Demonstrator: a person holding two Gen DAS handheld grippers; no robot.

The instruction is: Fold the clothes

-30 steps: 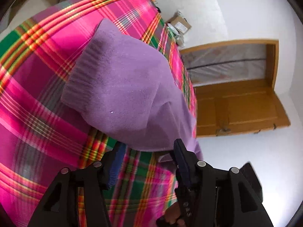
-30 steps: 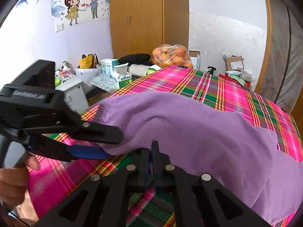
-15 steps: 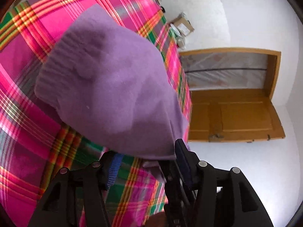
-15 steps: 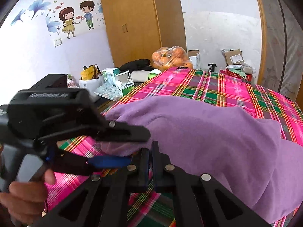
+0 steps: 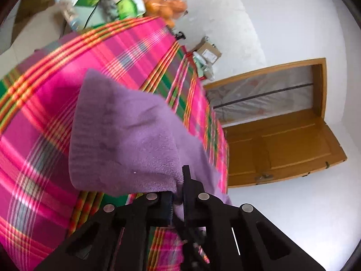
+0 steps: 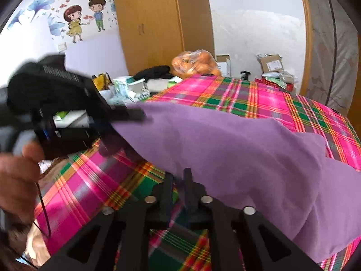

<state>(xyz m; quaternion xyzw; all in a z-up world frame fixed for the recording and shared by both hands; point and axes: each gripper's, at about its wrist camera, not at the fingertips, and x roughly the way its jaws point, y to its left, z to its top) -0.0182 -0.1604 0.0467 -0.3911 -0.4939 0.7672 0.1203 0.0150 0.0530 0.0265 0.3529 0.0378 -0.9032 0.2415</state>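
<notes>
A purple fleece garment [image 5: 130, 140] lies partly lifted over a table with a pink and green plaid cloth [image 5: 45, 135]. My left gripper [image 5: 178, 185] is shut on its near edge, and the fabric hangs forward from the fingers. In the right wrist view the same garment [image 6: 237, 149] stretches from left to right above the plaid cloth [image 6: 248, 94]. My right gripper [image 6: 178, 176] is shut on its lower hem. The left gripper [image 6: 135, 115], held by a hand [image 6: 15, 176], pinches the garment's left end.
A bag of oranges [image 6: 196, 64], small boxes [image 6: 126, 85] and dark cloth crowd the table's far end. A wooden wardrobe [image 6: 158, 22] stands behind. A cardboard box [image 6: 270, 63] sits far right. A wooden door [image 5: 282, 149] lies beyond the table edge.
The left gripper, open around the garment's edge before, has shut on it. Both grippers have raised the purple fabric higher off the cloth.
</notes>
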